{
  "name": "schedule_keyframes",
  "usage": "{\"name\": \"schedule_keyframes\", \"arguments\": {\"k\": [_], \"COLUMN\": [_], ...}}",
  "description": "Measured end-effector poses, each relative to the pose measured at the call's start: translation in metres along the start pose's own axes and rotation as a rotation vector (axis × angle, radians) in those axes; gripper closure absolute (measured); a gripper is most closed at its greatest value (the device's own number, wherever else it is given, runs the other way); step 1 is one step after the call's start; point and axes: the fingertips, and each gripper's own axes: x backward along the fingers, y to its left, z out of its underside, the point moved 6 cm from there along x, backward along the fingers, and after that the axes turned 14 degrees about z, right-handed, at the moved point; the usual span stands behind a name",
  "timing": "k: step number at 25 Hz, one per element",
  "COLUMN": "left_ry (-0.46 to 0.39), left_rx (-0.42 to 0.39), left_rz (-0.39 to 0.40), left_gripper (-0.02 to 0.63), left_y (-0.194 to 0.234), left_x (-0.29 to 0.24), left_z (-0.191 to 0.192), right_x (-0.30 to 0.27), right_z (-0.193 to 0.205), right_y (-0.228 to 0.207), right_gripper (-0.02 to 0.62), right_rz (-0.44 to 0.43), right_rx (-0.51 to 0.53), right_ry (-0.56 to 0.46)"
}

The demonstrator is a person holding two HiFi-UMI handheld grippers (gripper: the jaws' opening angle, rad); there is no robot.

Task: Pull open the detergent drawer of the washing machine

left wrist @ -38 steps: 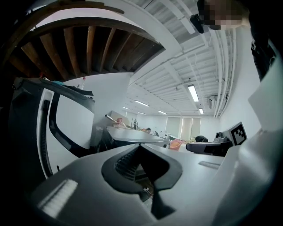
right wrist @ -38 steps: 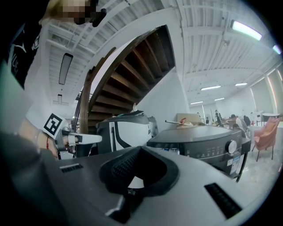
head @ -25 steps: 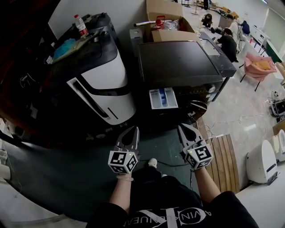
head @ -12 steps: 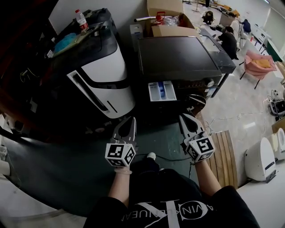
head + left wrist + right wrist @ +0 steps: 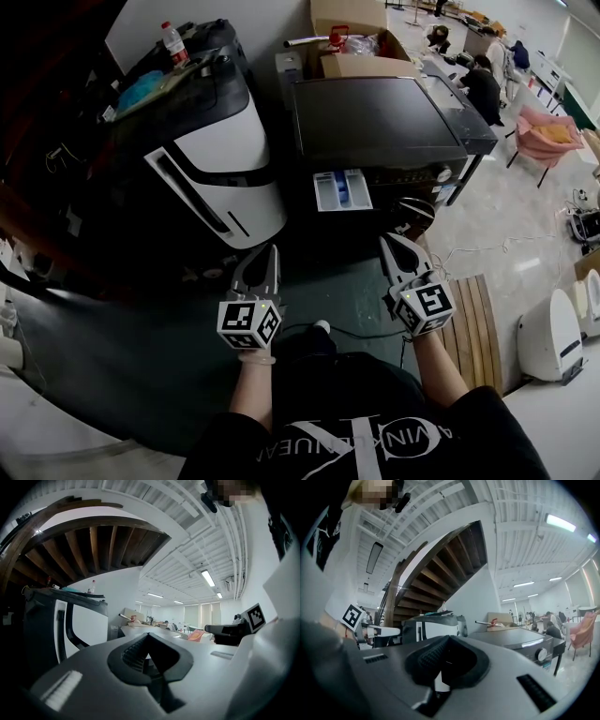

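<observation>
Head view: the left gripper (image 5: 268, 255) points ahead, its jaws closed on nothing. Ahead of it and to its right, well apart, the drawer (image 5: 342, 190) juts from the dark front of the washer (image 5: 375, 117). It is a white tray with a blue insert, and it looks already pulled out. It is probably light, rigid plastic on slides, best taken by its front lip and drawn straight, without twisting. The right gripper (image 5: 388, 246), with the drawer ahead and to its left, is likewise closed and empty.
</observation>
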Motion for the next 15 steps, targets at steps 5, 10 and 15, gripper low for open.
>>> {"name": "schedule_keyframes", "arguments": {"k": [5, 10, 15], "left_ry": [-0.008, -0.015, -0.020], "left_rx": [0.001, -0.010, -0.022], "left_rz": [-0.005, -0.002, -0.014], "left_gripper": [0.597, 0.597, 0.597], "left_y": [0.0015, 0.0013, 0.0019], "left_x": [0.0014, 0.0023, 0.0038], "left_z": [-0.0014, -0.0046, -0.0053], "right_x": [-0.0016, -0.0038, -0.0048], "right_z": [0.0012, -0.0015, -0.0004], "right_y": [-0.0005, 0.0005, 0.0002], "right_gripper": [0.584, 0.584, 0.584], "right_rz": [0.000, -0.005, -0.006], "right_rx": [0.003, -0.003, -0.004], "right_ry": [0.003, -0.006, -0.003]}}
